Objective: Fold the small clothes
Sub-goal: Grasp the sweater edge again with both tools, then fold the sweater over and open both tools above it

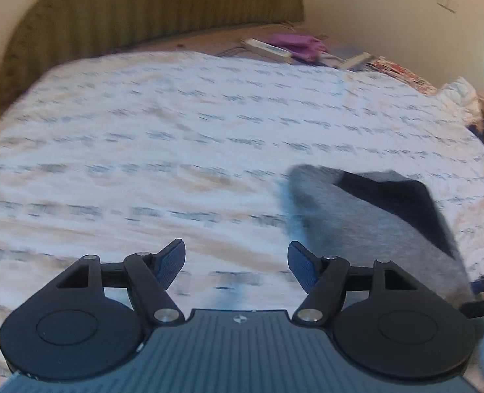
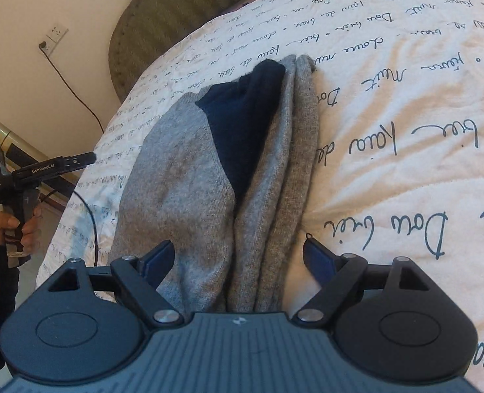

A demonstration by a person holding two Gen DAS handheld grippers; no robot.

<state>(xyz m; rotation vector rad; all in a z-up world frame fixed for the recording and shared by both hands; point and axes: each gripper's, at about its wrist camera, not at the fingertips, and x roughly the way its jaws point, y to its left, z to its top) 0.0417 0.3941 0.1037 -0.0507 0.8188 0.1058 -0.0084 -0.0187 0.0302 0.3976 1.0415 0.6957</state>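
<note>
Right gripper [image 2: 238,255]: spread wide and holding nothing; the grey garment [image 2: 189,177] is straddled, its near end lying between the two fingers, and contact with the blue pads cannot be told.
Left gripper [image 1: 236,263]: spread wide, nothing held; seen over the bedspread [image 1: 143,150] just left of the grey garment [image 1: 366,219], apart from it. In the right wrist view it [image 2: 78,160] is seen left of the garment, carried by a hand [image 2: 12,229] in a dark sleeve.
Grey garment: laid flat on the bedspread [image 2: 405,137] in lengthwise folds, a dark navy panel [image 2: 242,121] shown near its far end.
Bedspread: white, printed with lines of dark script, lying under the garment.
Headboard [image 1: 143,9]: olive, ribbed, beyond the garment.
Far clutter: a purple cloth [image 1: 296,44] and blurred small items beyond the garment, at the bed's far edge.
Wall socket [image 2: 53,37]: far left of the garment, a cord hanging from it.
</note>
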